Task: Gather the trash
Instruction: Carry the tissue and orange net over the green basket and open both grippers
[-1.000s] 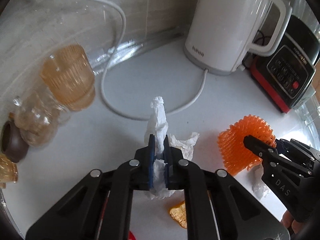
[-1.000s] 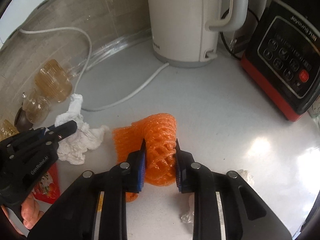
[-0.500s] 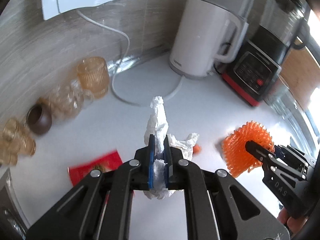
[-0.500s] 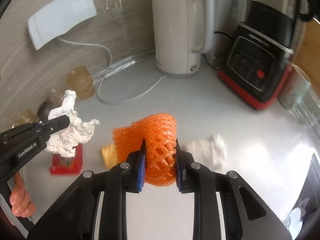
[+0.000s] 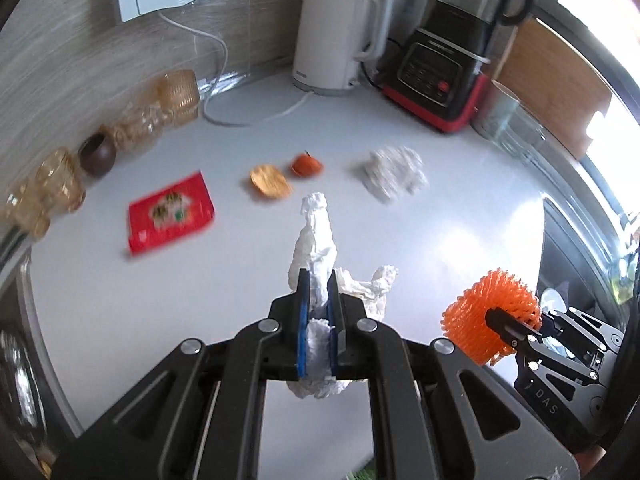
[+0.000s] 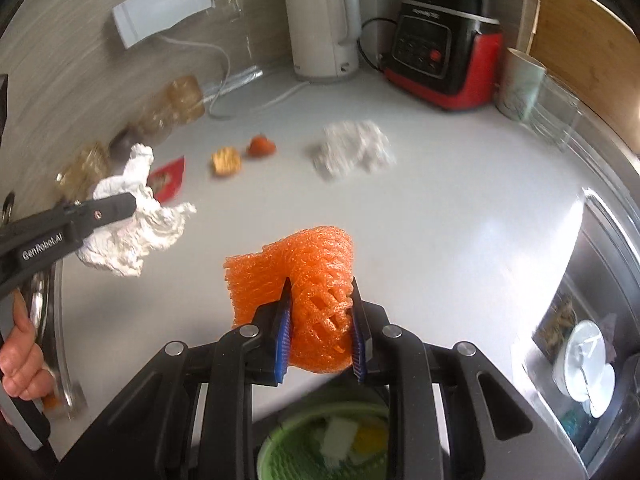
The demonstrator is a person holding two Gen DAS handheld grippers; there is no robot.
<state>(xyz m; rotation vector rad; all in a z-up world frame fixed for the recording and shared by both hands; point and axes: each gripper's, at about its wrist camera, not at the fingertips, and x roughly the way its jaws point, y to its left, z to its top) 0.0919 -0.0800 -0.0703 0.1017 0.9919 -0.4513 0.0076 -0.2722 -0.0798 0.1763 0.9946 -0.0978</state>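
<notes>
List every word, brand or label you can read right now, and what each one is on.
"GenRobot.AI": side of the left tongs, shut on the white tissue.
"DAS": side of the right tongs, shut on the orange foam net; the lettering is cut off.
White kettle: small mark low on its base, too blurred to read.
Blender: panel print too small to read.
Red packet: print blurred, unreadable.

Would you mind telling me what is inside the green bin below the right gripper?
The green bin holds pale and yellow scraps, too blurred to identify. The right gripper, shut on the orange foam net, hides much of its rim.
</notes>
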